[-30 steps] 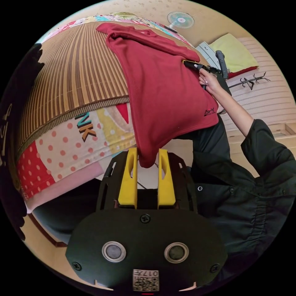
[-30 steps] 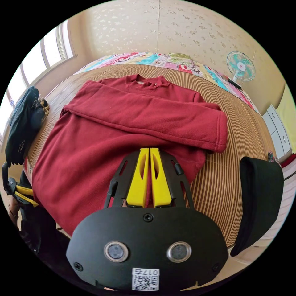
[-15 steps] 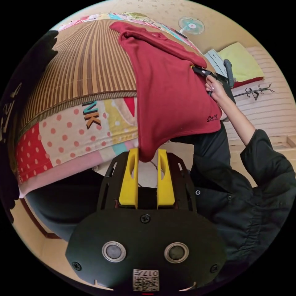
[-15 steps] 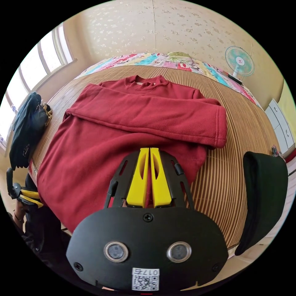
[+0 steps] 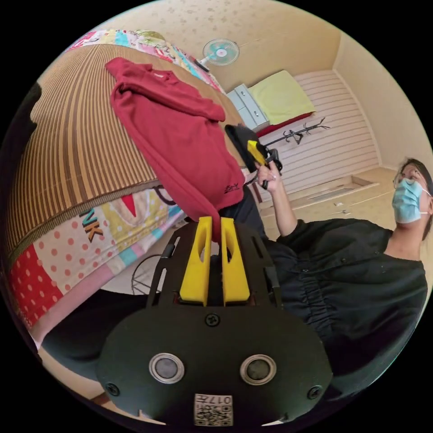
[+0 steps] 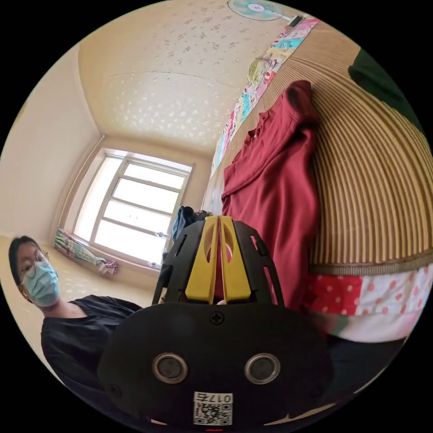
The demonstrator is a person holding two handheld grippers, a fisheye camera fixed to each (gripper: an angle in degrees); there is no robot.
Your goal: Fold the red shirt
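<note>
Pinching the hem of the red fleece shirt (image 5: pixel 180 135), the left tool (image 5: pixel 211 225) has its two yellow jaws closed on a bunched corner of the fabric, with cloth showing in the narrow gap between them. In the right gripper view, the right tool (image 6: pixel 219 223) has its jaws drawn almost together with a sliver of red between them; it is judged to be clamped on the other hem corner, though the contact itself is hard to confirm.

From both tools the shirt runs away toward the bed. Its lower part hangs off the edge of the striped bamboo bed mat (image 5: pixel 76 140), in front of the patchwork polka-dot bedding (image 5: pixel 85 234) below that edge. Its collar end (image 6: pixel 266 124) lies farthest from the mat's near edge, with a sleeve folded across the chest. The long axis therefore runs from hem at the tools to collar on the mat.

The person's hand (image 5: pixel 267 173) carries the right tool beside the hem, near the mat's edge. Both tools sit at the same end of the shirt, so neither is nearer the collar. The coming move is judged to be carrying the hem forward over the mat toward the collar.
</note>
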